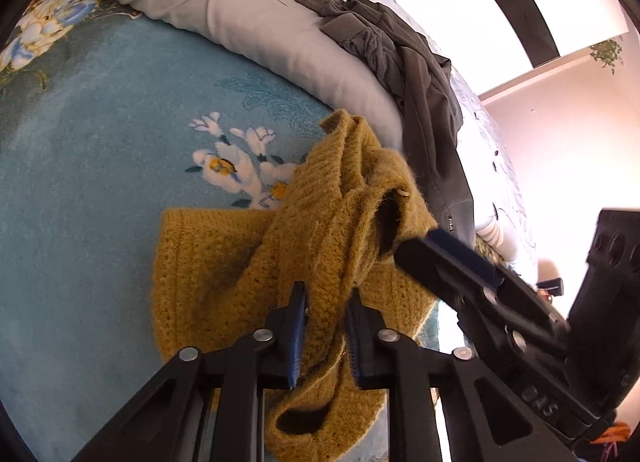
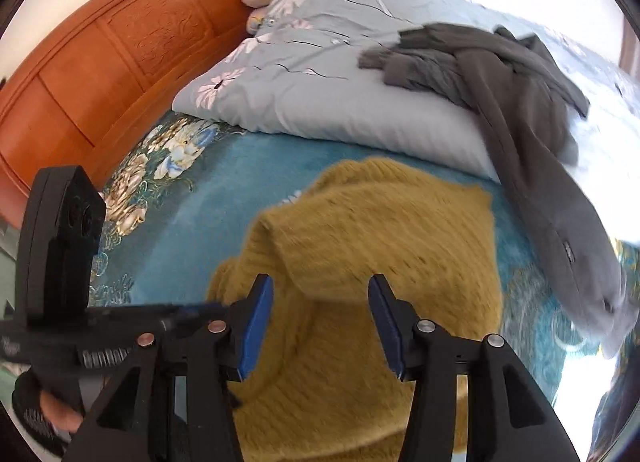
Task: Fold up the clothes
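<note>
The mustard-yellow knitted sweater (image 1: 224,262) lay bunched on a bed covered by a teal blanket (image 1: 92,166) patterned with white flowers, its body spread flat against the blanket and one part gathered up into a twisted ridge. In the left wrist view, the left tool (image 1: 325,328) stood nearly closed, its blue-padded fingers (image 1: 298,336) pinching a thick fold of that ridge, with knit passing between them and spilling below towards the camera. The right tool (image 1: 430,240) reached in from the right side of the same view, its tip just at a raised, dark-hollowed fold of the sweater; from there it could not be told whether it touched the wool. In the right wrist view, the right tool (image 2: 322,322) stood partly open, its two blue pads (image 2: 256,326) well apart above the sweater (image 2: 400,230), with nothing pressed between them; the knit looked blurred beneath. Behind the sweater rested a pale grey pillow (image 2: 304,102) printed with daisies, and a dark grey garment (image 2: 516,102) lay draped over it and trailed down onto the blanket at the right. A carved reddish wooden headboard (image 2: 100,62) rose beyond the pillow. A hand (image 2: 56,414) showed at the lower left edge of the right wrist view.
</note>
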